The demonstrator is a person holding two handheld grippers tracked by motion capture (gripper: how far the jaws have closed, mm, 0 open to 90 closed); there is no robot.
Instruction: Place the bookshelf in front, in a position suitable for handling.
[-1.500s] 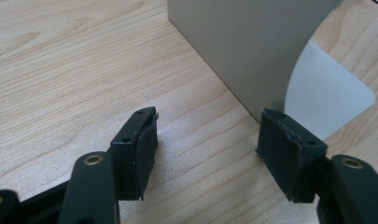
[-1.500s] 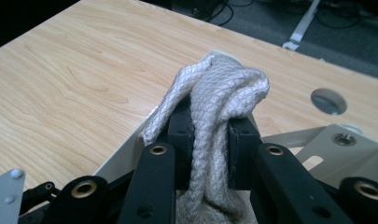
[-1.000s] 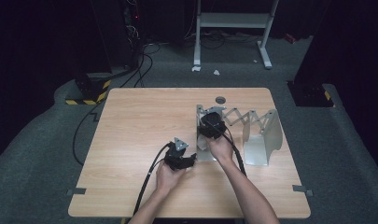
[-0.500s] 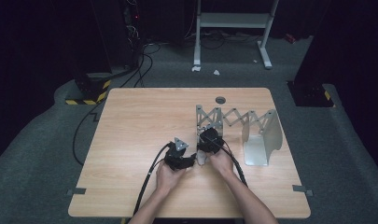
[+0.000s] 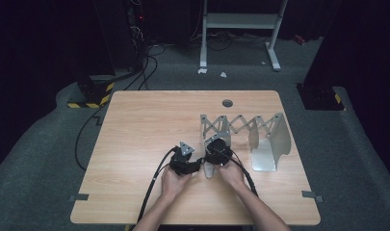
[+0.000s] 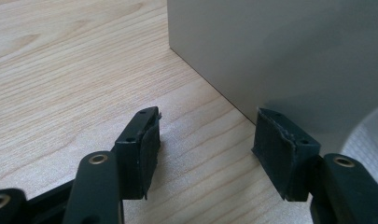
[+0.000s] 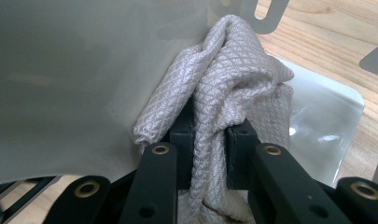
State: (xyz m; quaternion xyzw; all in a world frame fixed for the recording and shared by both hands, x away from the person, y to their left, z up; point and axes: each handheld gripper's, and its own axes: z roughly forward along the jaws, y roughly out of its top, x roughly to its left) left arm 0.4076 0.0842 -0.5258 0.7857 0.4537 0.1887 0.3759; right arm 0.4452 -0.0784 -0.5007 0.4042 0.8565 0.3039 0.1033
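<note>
Our right hand-held gripper (image 7: 210, 140) is clamped on a cloth (image 7: 233, 88), a soft, pale, bunched fabric with a fine diamond weave, pressed against the smooth grey metal plate of the rack (image 7: 74, 79). Our left hand-held gripper (image 6: 205, 140) has its padded black jaws spread apart with nothing between them, just beside the same plate. The rack (image 5: 260, 132), an accordion of thin crossed metal strips between curved end plates, stands on the light wood-grain desk (image 5: 144, 125).
</note>
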